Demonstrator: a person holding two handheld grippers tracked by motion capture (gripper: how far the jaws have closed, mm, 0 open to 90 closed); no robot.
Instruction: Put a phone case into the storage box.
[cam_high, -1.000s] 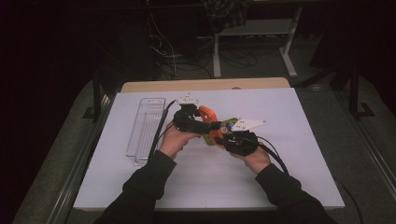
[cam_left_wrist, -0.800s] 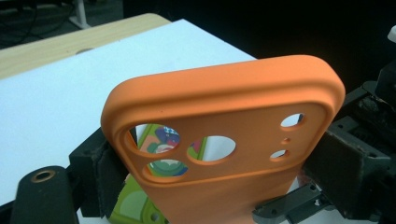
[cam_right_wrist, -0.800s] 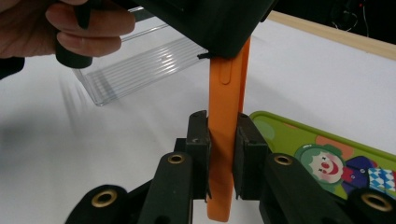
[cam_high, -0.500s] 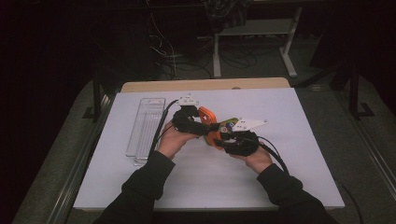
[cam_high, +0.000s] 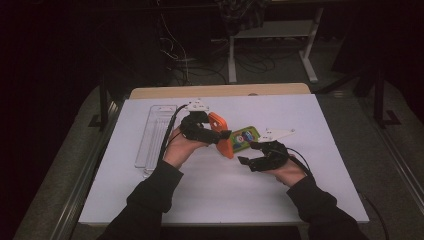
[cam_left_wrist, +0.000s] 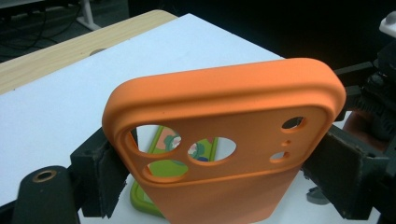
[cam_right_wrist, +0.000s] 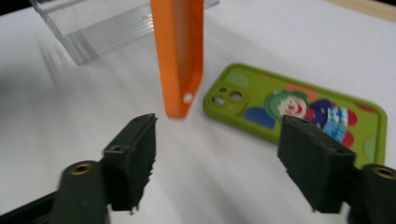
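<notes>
An orange phone case (cam_high: 222, 135) (cam_left_wrist: 224, 154) (cam_right_wrist: 180, 51) is held up off the white table, with my left gripper (cam_high: 220, 136) (cam_left_wrist: 219, 177) shut on its two long sides. A green phone case with a cartoon print (cam_high: 244, 138) (cam_right_wrist: 299, 107) (cam_left_wrist: 159, 149) lies flat on the table just behind and right of it. My right gripper (cam_high: 250, 156) (cam_right_wrist: 219, 163) hovers open, low over the table, a little short of both cases, with nothing between its pads.
A clear plastic tray (cam_high: 154, 134) (cam_right_wrist: 100, 25) lies at the left of the white table top (cam_high: 300, 120). A wooden strip (cam_high: 220, 91) runs along the far edge. Cables and a stand sit on the dark floor beyond.
My right gripper has let go and drawn back toward the right and the near edge. The orange case stays in the left gripper; the green case now lies exposed on the table.
</notes>
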